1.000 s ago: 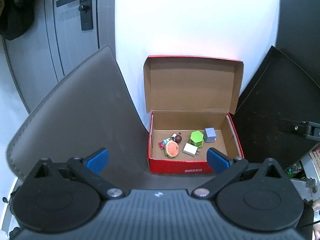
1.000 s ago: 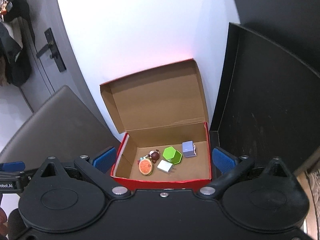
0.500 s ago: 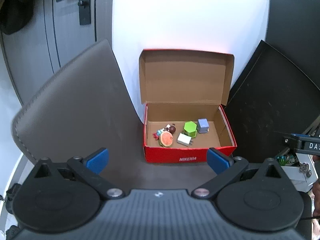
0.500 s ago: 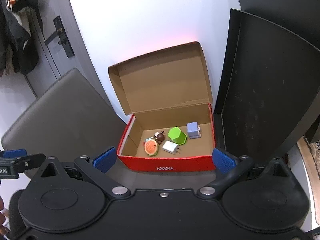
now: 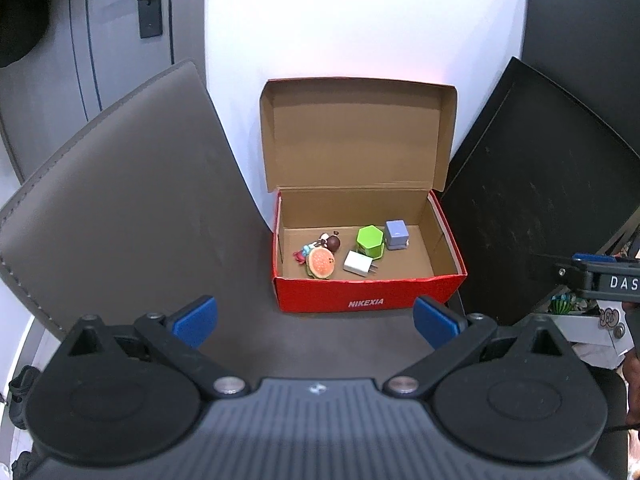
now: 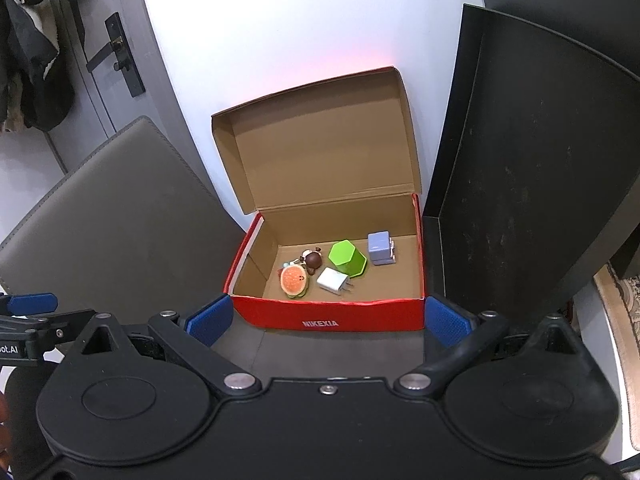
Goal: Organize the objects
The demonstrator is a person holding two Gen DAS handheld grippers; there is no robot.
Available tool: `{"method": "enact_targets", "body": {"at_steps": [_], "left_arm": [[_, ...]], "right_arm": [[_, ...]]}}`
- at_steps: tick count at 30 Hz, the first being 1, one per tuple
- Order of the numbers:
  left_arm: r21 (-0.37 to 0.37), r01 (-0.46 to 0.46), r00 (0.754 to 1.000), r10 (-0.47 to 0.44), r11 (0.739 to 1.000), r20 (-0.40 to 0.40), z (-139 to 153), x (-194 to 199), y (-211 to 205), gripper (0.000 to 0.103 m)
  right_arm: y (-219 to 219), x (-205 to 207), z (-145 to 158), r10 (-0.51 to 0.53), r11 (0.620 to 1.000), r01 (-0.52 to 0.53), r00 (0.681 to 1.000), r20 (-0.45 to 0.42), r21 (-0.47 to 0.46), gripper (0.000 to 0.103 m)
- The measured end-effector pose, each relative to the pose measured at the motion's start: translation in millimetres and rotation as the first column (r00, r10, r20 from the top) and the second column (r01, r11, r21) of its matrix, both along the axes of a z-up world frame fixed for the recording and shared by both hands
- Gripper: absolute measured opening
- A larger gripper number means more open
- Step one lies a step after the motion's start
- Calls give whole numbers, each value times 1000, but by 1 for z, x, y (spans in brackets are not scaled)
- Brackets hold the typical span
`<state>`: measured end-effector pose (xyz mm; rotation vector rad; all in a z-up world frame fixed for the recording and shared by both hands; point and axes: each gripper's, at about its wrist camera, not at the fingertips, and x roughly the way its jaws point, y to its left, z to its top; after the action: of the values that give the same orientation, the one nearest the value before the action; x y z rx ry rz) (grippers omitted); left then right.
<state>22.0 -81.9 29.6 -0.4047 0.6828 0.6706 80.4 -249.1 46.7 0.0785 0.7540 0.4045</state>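
Both claws pulled back from box [image 5: 368, 300] compared with second ago; box looked smaller, farther ahead of fingers. Left claw [image 5: 316, 320] wide, held nothing. Right claw [image 6: 328, 318] wide too, empty.

Box sat straight ahead of both claws, lid up against wall. Inside: green block [image 6: 346, 258], purple cube [image 6: 380, 247], white charger [image 6: 333, 280], round fruit toy [image 6: 294, 280], small brown figure [image 6: 312, 259], all near front wall.

My judgement: items already in box, retreat meant sorting nearly finished; maybe only lid closing remained.
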Motion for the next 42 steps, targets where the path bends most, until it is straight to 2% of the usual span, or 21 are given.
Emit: {"method": "enact_targets", "body": {"at_steps": [18,42], "left_arm": [[-28,5,1000,-6,1000,-25,-12,17,8,103],[-38,-5,1000,4,999,-24,-16,17,10,103]], "right_arm": [[1,13,-21,22,1000,-23,999,-43,-5,103],[5,13,-25,24,1000,-25,999,-49,-17,103]]}}
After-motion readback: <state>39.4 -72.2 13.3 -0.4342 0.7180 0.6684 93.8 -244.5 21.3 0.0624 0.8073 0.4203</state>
